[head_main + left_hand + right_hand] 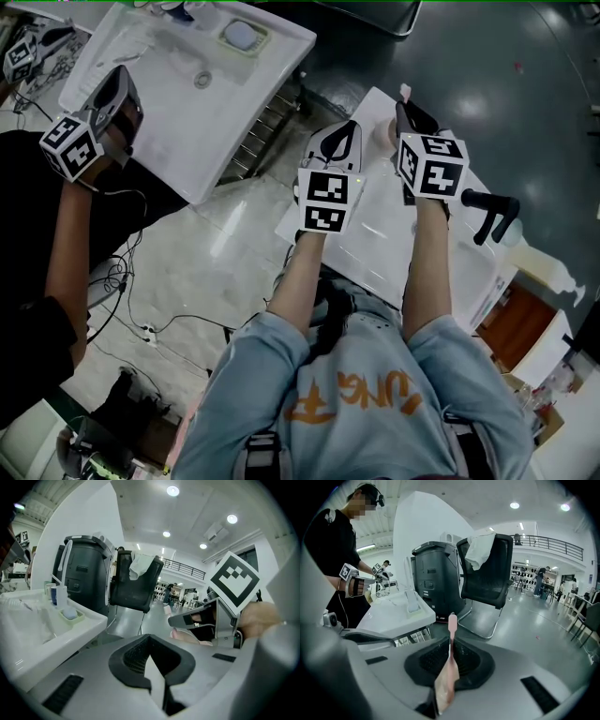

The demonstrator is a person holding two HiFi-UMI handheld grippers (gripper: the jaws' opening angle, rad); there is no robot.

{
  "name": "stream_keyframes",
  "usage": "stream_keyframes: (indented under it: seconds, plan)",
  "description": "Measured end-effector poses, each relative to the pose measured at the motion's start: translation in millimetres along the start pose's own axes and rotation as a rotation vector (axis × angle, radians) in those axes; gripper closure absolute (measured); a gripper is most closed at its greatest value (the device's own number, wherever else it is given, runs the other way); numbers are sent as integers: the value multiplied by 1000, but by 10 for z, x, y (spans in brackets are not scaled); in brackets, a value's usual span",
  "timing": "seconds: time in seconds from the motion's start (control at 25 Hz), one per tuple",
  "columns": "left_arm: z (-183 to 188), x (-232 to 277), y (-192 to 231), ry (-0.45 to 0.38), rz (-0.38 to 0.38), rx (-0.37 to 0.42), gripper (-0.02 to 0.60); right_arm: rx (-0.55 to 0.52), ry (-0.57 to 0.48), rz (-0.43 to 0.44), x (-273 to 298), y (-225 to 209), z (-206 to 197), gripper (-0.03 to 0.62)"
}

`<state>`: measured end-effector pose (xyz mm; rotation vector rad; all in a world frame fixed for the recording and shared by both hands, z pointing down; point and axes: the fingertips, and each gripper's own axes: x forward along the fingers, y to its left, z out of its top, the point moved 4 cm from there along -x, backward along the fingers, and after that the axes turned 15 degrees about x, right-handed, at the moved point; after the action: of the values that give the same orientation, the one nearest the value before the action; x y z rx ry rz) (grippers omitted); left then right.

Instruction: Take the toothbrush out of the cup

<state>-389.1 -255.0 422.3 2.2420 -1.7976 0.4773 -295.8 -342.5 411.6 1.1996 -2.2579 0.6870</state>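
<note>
Because the right gripper (450,654) pinched the pink toothbrush (451,620) by its thin handle (left gripper (151,665) closed on nothing), it could pivot and slip free.

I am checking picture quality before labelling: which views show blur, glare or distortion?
Head view: dim, with soft glare on the floor. Both gripper views: fisheye bending and dark corners. Right gripper view: the toothbrush is sharp at its tip but blurs near the camera.
</note>
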Motion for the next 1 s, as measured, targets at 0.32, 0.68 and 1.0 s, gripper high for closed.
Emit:
stream_keyframes:
  seconds: [0.32, 0.68, 1.0]
  plan:
    - [-145, 217, -330, 2, -17, -11, 574, 19, -40, 14, -102, -266, -141, 556]
    - [-81, 211, -585, -19, -37, 2, 574, 45, -157, 46, -520, -337, -34, 557]
    - [168, -17, -957, -74, -59, 29, 574, 75, -284, 58, -1178, -400, 113, 557]
